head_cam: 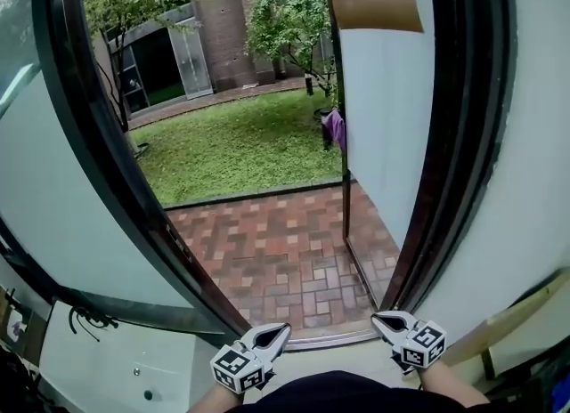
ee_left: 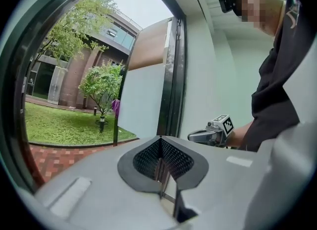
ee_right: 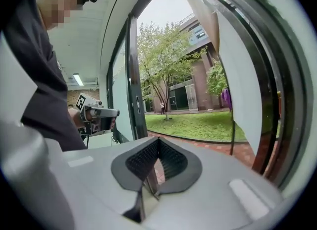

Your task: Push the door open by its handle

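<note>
My left tongs [head_cam: 281, 329] and right tongs [head_cam: 378, 318] are both pressed together, empty, low at the threshold. The door [head_cam: 383, 126] stands swung outward over the brick paving [head_cam: 285, 251], well ahead of them and untouched.

1. The person wears a black top [ee_left: 277, 75], and a small black camera [ee_left: 226, 3] sits on the head.
2. The left claw [head_cam: 276, 333] and right claw [head_cam: 383, 320] have pale grey shells, dark dimpled pads [ee_left: 176, 158], and cubes [head_cam: 233, 368] bearing black-and-white square markers.
</note>
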The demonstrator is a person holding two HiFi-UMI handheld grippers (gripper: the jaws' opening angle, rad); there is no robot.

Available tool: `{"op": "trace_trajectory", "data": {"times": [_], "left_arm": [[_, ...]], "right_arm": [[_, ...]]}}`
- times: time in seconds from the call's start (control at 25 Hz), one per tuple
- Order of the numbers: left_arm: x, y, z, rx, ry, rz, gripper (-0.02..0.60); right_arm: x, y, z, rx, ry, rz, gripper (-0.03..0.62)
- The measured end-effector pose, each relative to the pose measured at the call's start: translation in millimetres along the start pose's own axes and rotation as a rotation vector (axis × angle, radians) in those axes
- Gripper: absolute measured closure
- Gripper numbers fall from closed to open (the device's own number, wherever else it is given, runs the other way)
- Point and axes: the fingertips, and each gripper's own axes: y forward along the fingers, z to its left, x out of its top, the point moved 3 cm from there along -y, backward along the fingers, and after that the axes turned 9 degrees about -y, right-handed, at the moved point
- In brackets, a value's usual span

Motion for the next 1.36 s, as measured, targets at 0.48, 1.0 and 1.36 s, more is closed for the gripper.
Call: {"op": "trace_trajectory", "data": {"times": [0.48, 1.0, 1.36], "left_arm": [[-16.6, -60.2, 52.9, 0.036, -0.002, -0.033, 0.583], [-9.7, -65.4, 59.3, 0.043, -0.014, -0.050, 0.583], [-9.1, -66.1, 55.2, 0.065, -0.013, -0.048, 0.583]], "right_arm": [[16.3, 45.7, 41.6, -0.060, 0.011, -0.015, 0.594], [32.8, 60.7, 38.9, -0.012, -0.038, 0.000, 0.594], [34.7, 54.1, 35.1, -0.001, -0.046, 0.007, 0.594]]}}
